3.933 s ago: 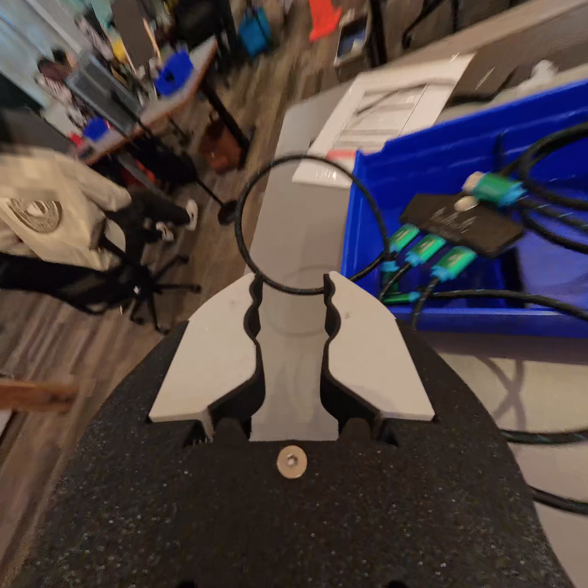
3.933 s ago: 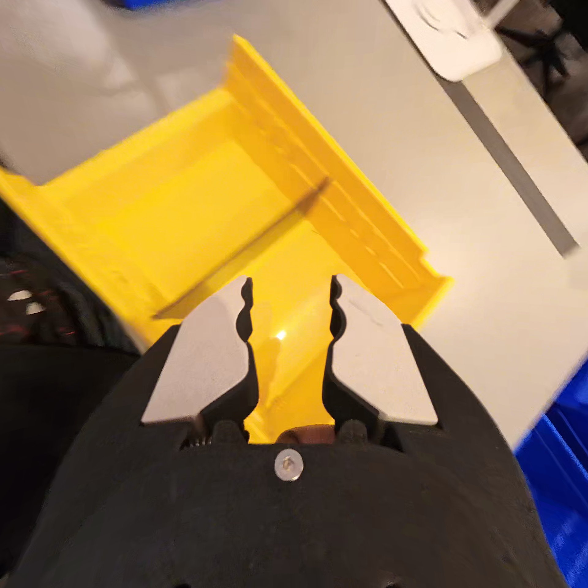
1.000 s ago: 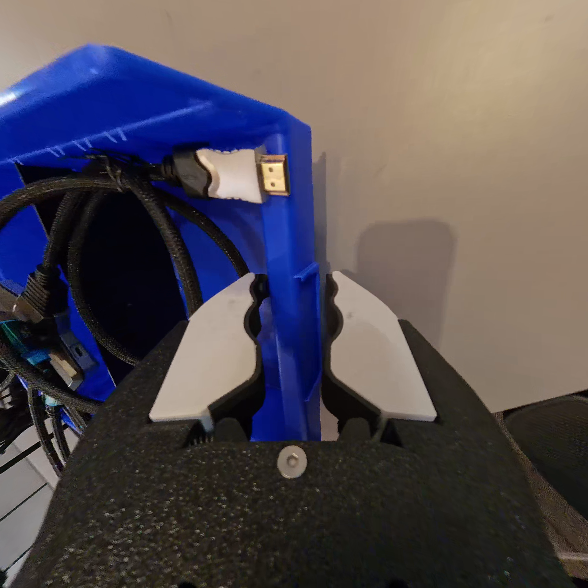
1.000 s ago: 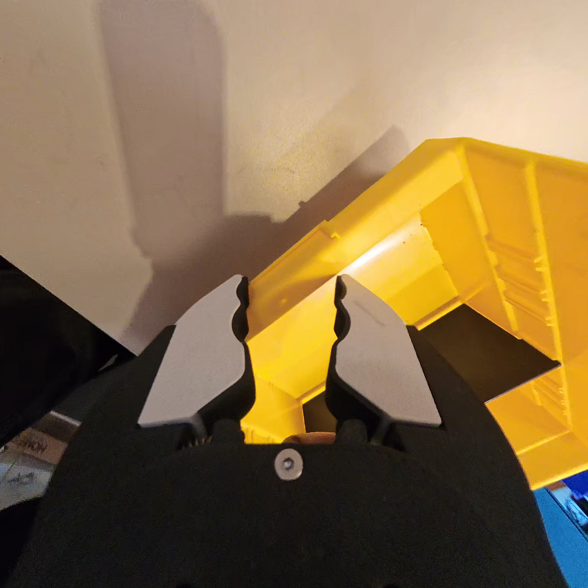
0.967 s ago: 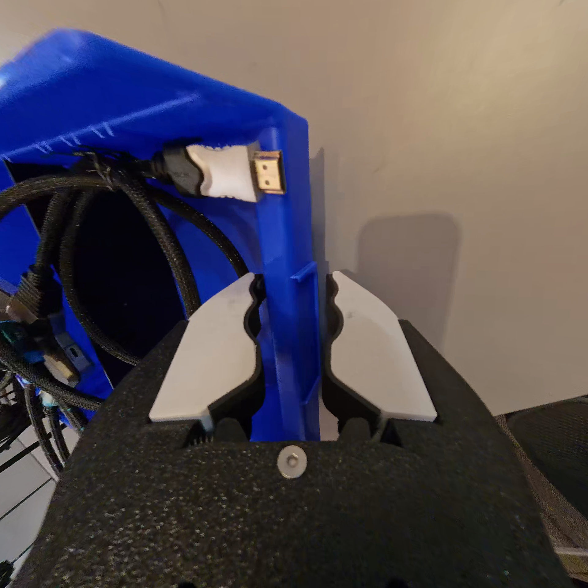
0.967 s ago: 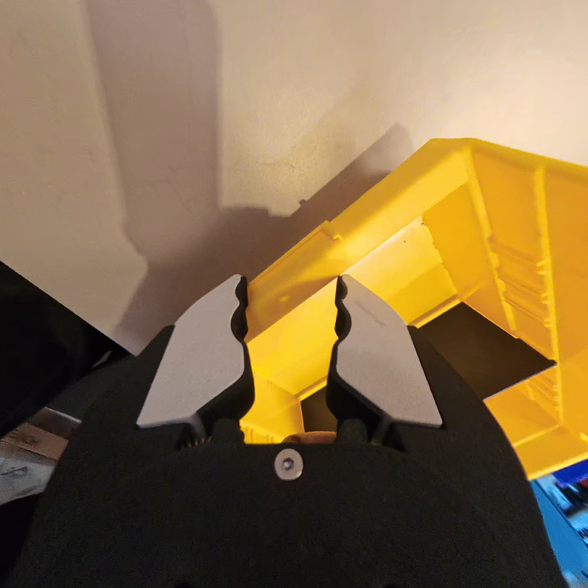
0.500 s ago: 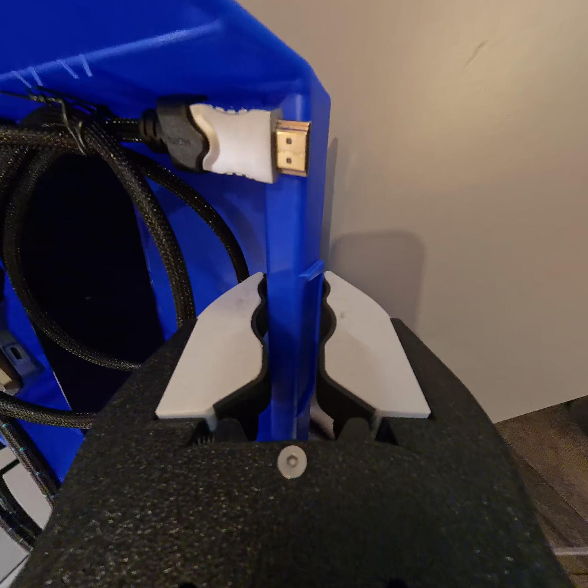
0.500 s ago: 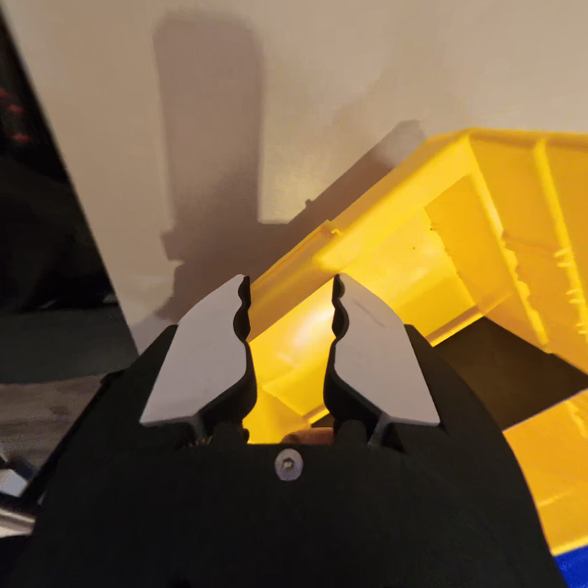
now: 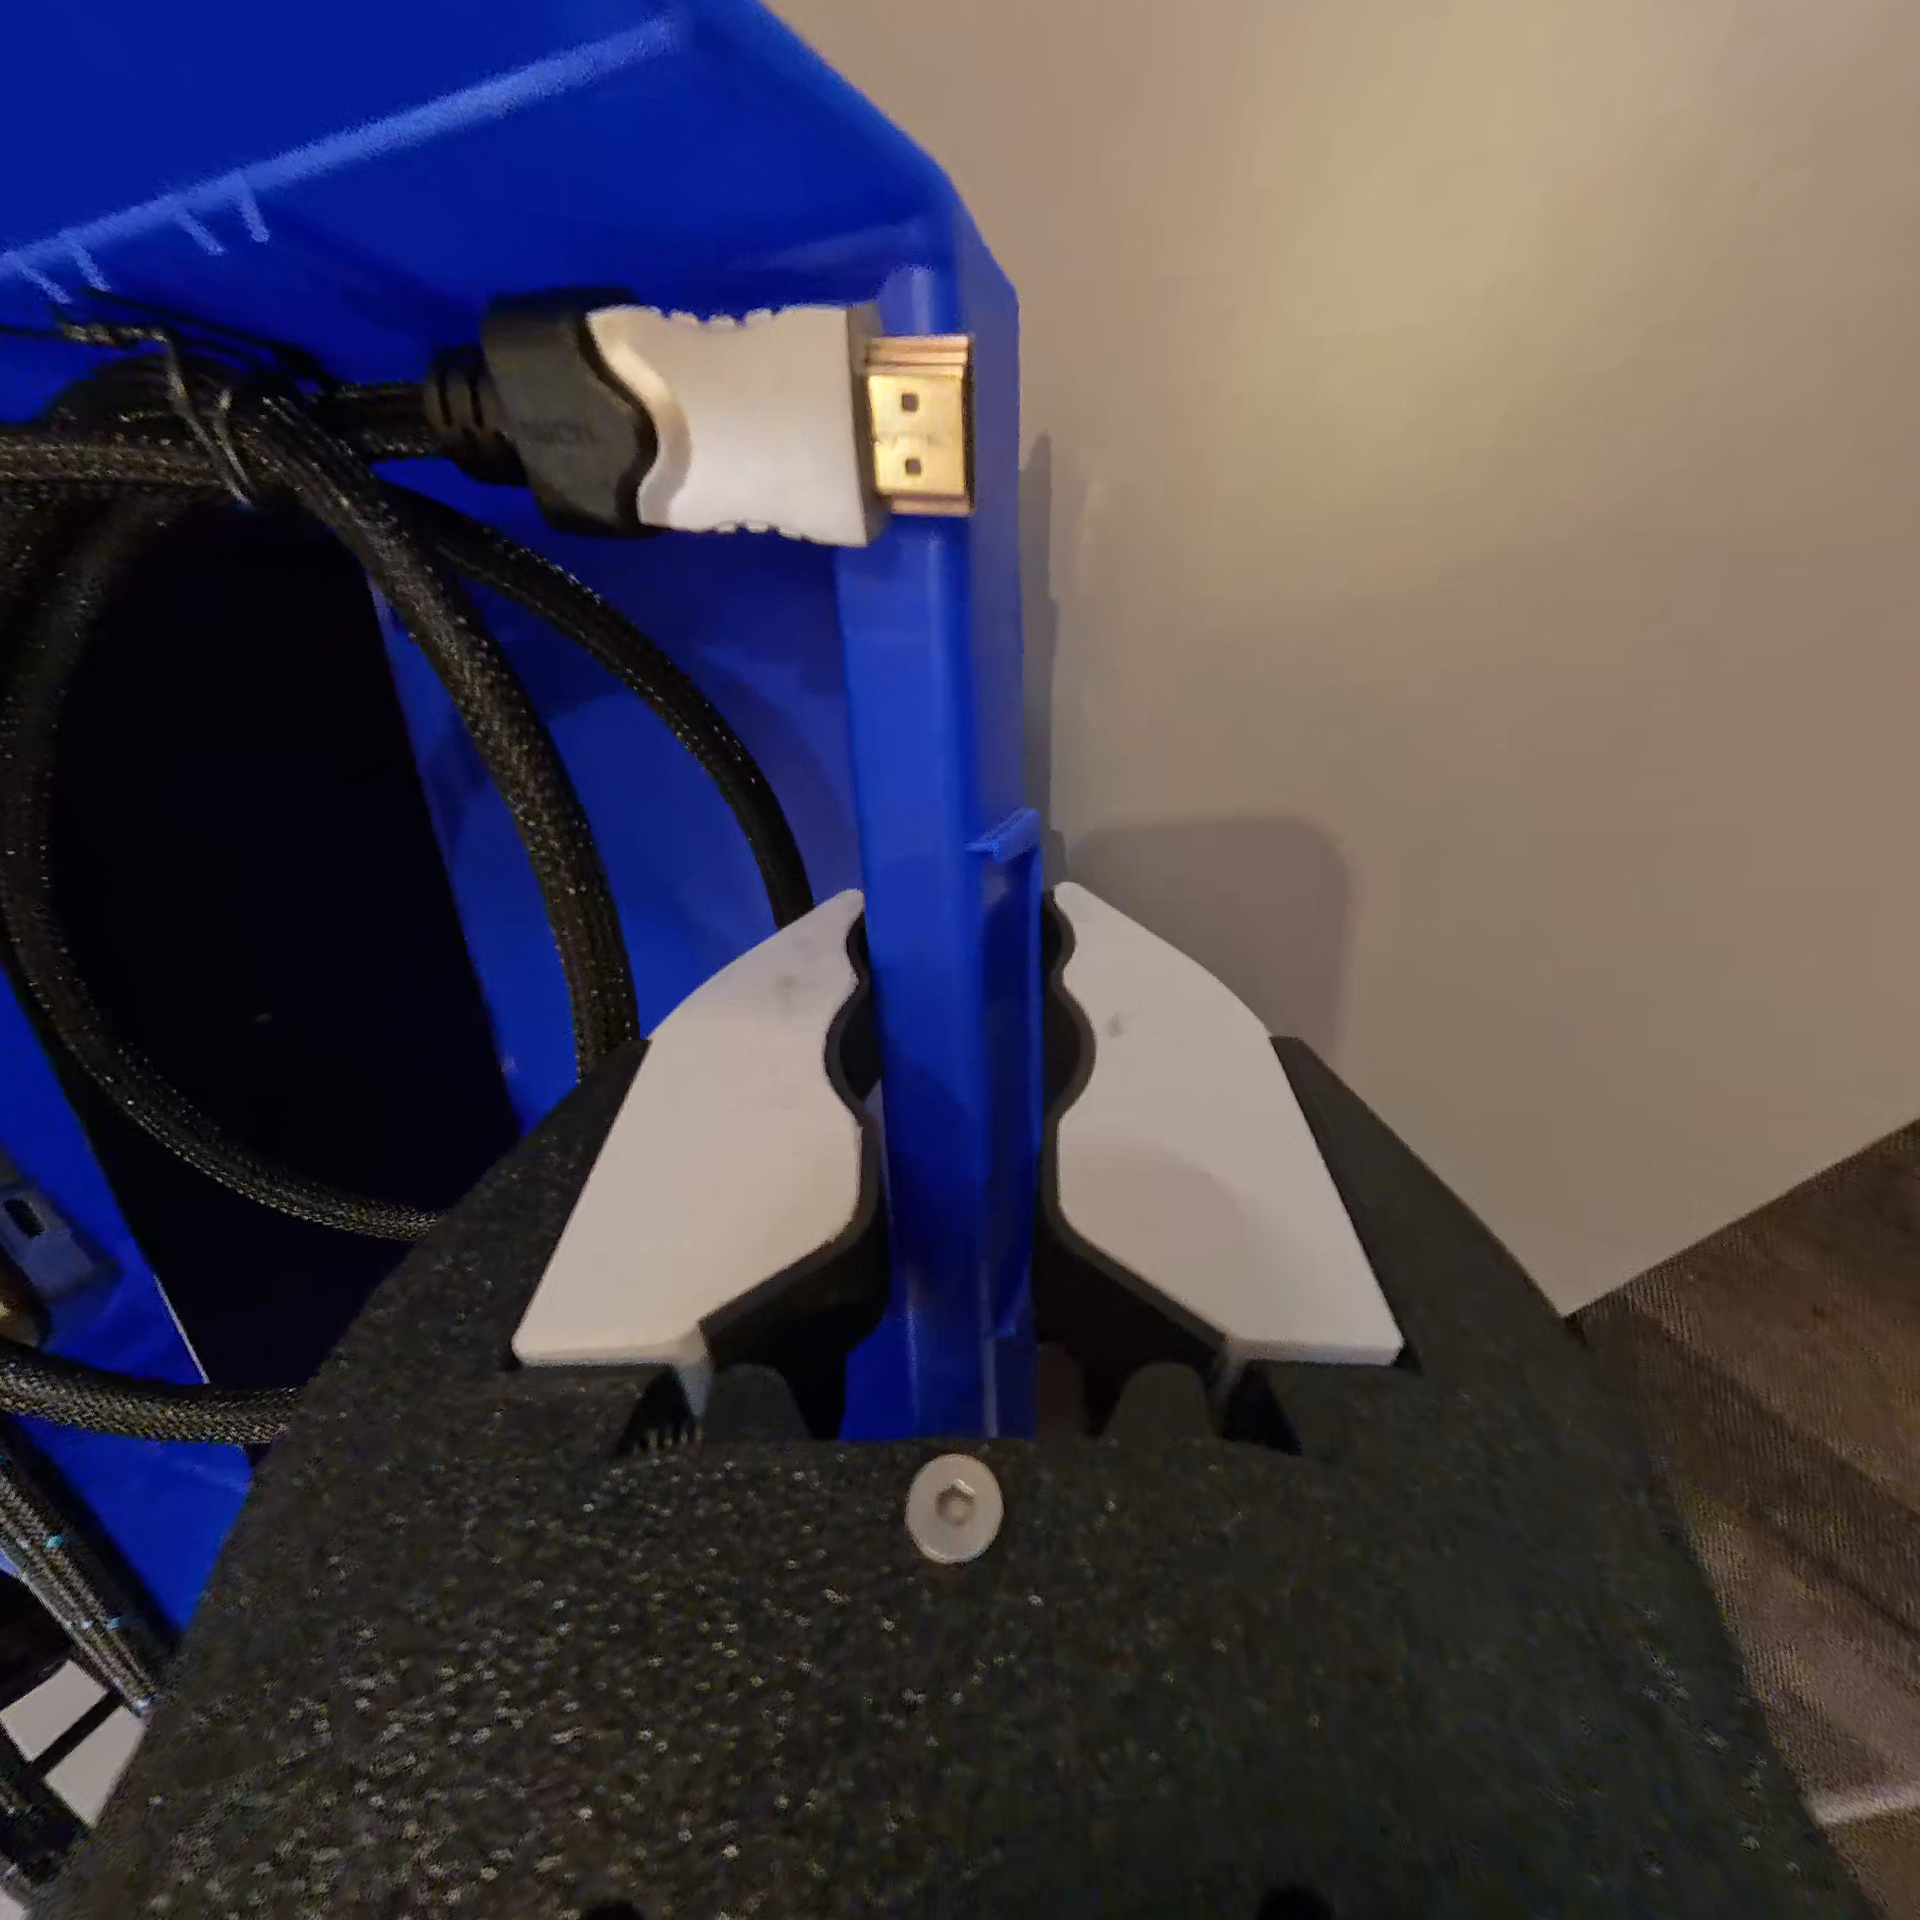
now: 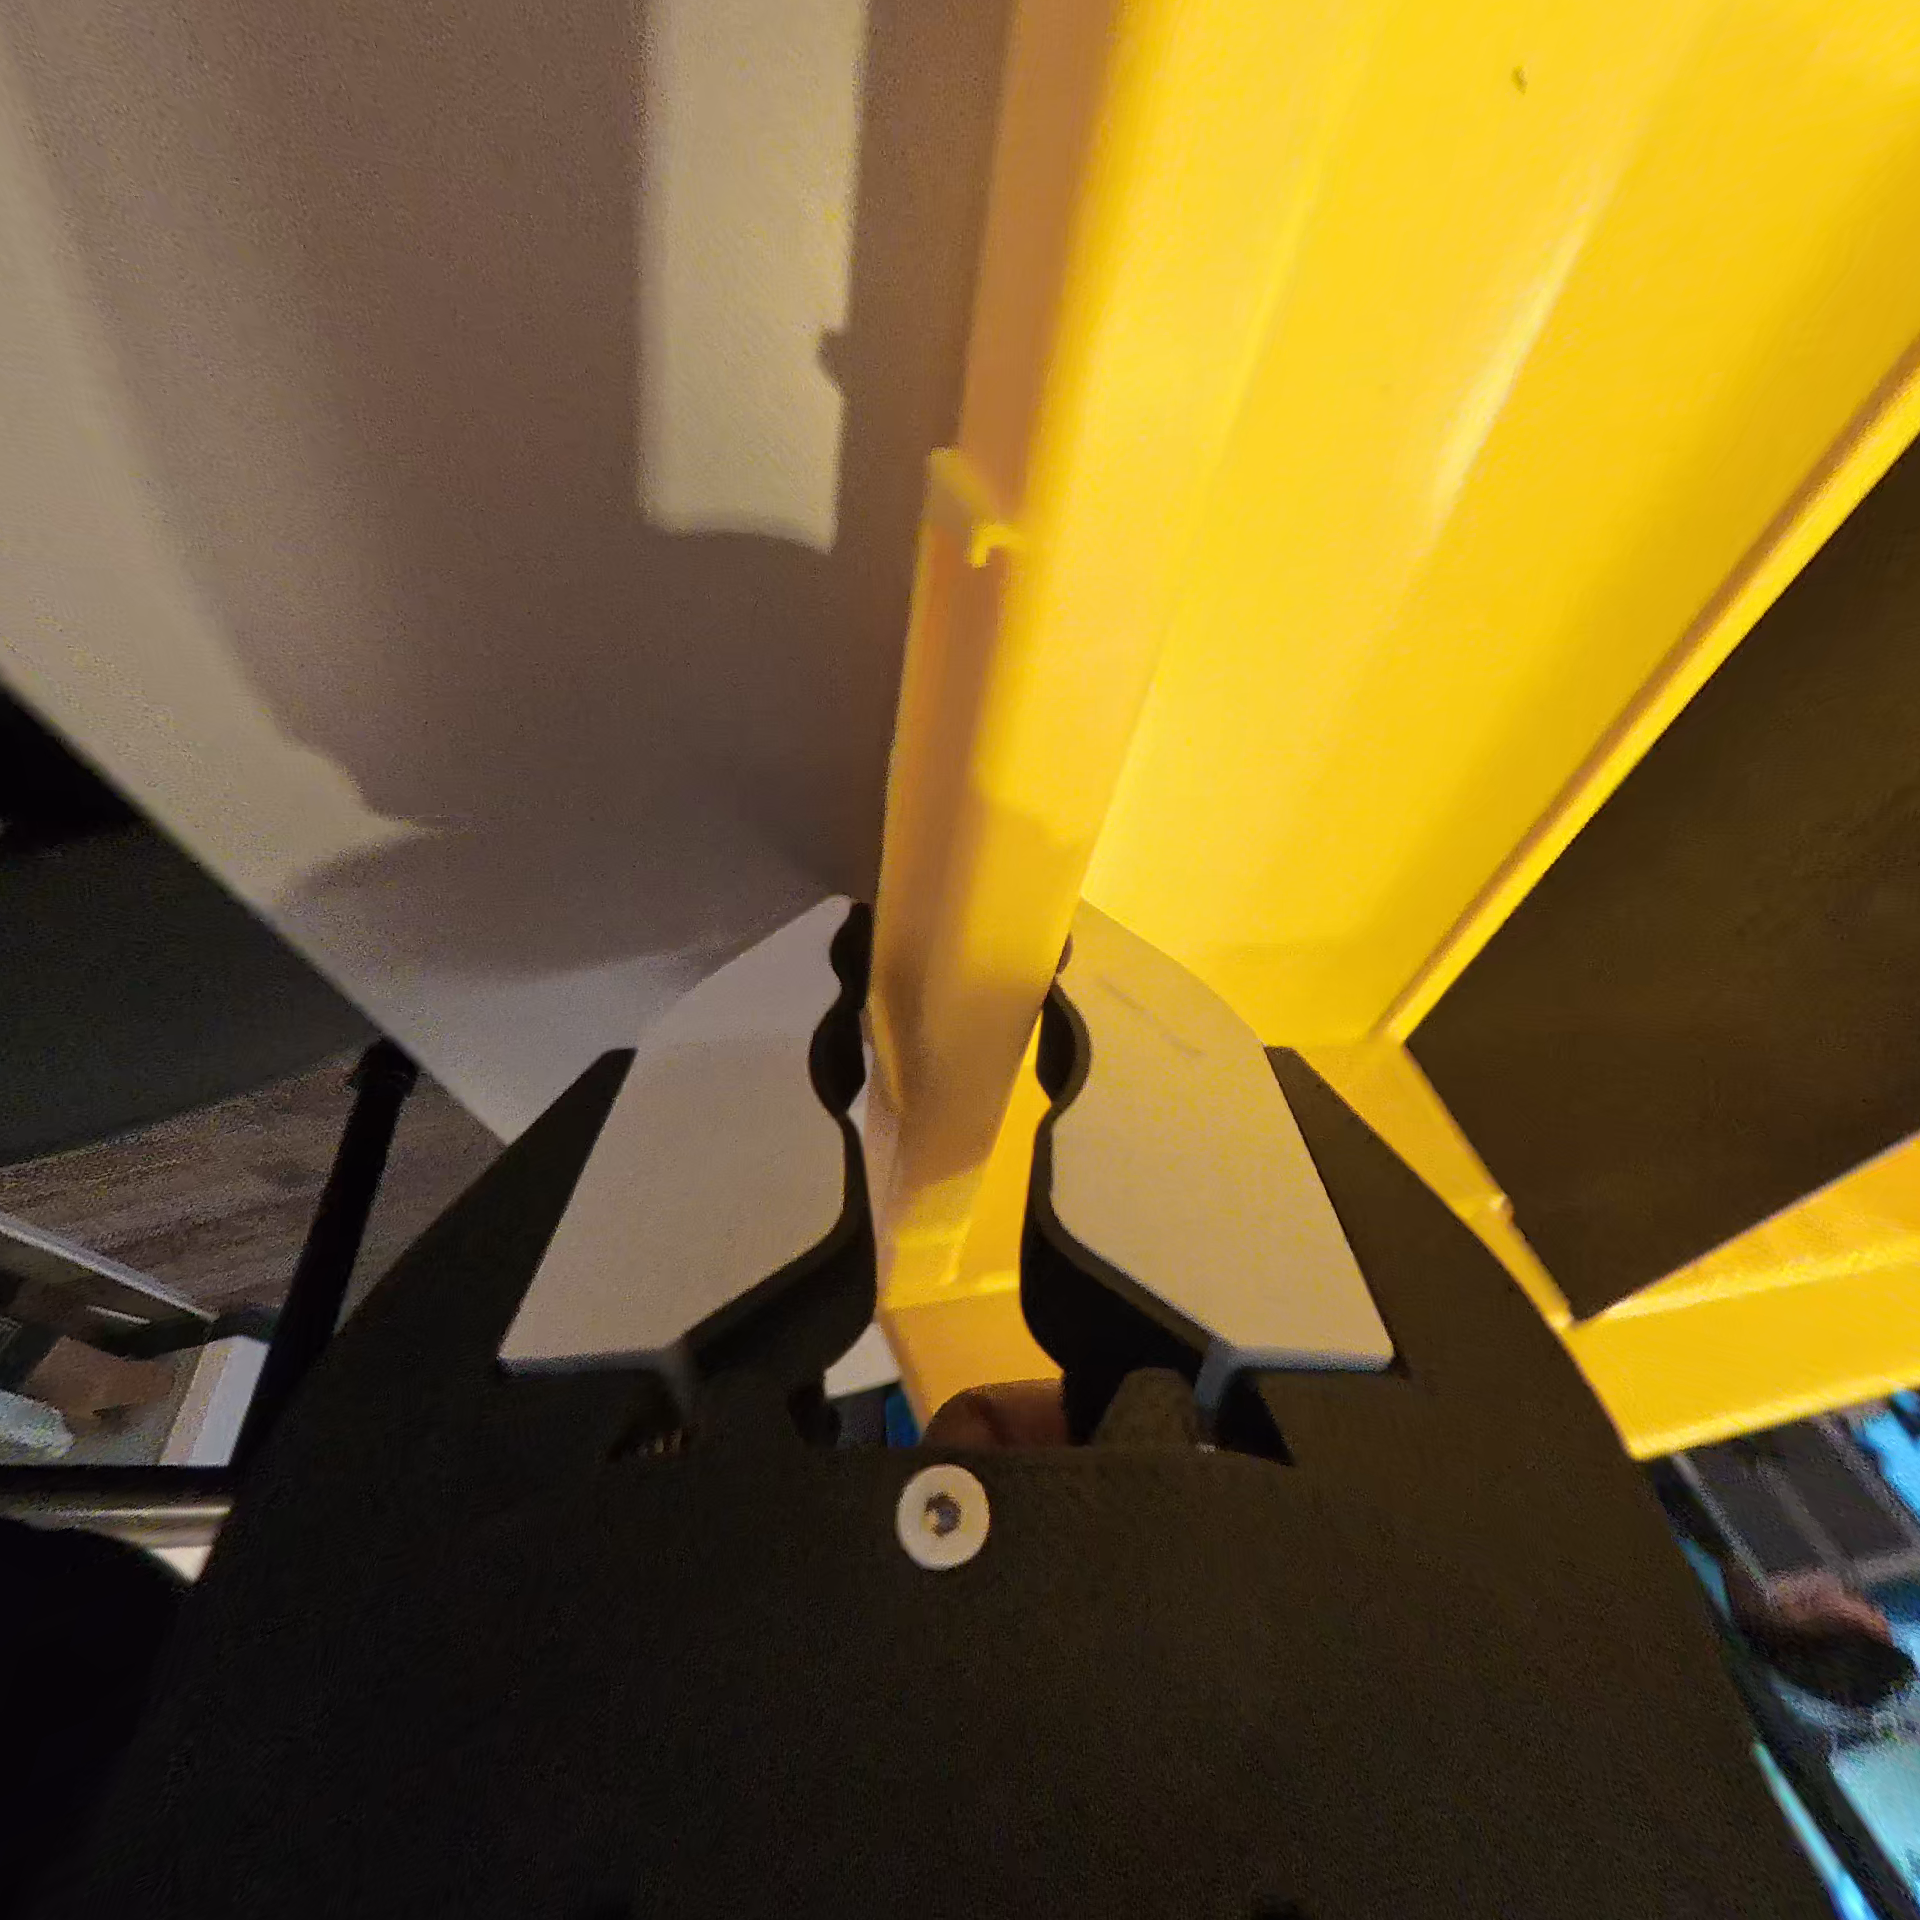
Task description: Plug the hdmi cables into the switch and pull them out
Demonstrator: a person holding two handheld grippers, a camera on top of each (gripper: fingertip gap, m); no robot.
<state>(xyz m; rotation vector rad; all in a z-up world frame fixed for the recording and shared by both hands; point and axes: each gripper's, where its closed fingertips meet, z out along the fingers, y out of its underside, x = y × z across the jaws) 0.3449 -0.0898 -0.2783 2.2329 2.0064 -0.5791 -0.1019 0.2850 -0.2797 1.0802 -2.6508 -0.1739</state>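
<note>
In the left wrist view my left gripper (image 9: 956, 914) is shut on the rim of a blue bin (image 9: 925, 707), which is held tipped on its side. Inside it lies a coiled black braided HDMI cable (image 9: 582, 935) with a grey-and-black plug (image 9: 727, 426) whose gold tip points at the bin's rim. In the right wrist view my right gripper (image 10: 961, 930) is shut on the side wall of a yellow bin (image 10: 1299, 520), also tilted. I see nothing inside the yellow bin. The switch is not clearly visible.
A beige wall (image 9: 1455, 520) stands close behind both bins. Wood-look floor (image 9: 1766, 1403) shows at lower right in the left wrist view. More cables and small connectors (image 9: 31, 1236) sit at the left edge. A black rod (image 10: 332, 1226) and clutter lie at lower left in the right wrist view. About 60 cm separates my left fingertips from my right.
The blue bin and its cable have come closer and shifted right in the left wrist view. The yellow bin has swung from slanted to nearly upright in the right wrist view. Both grips hold.
</note>
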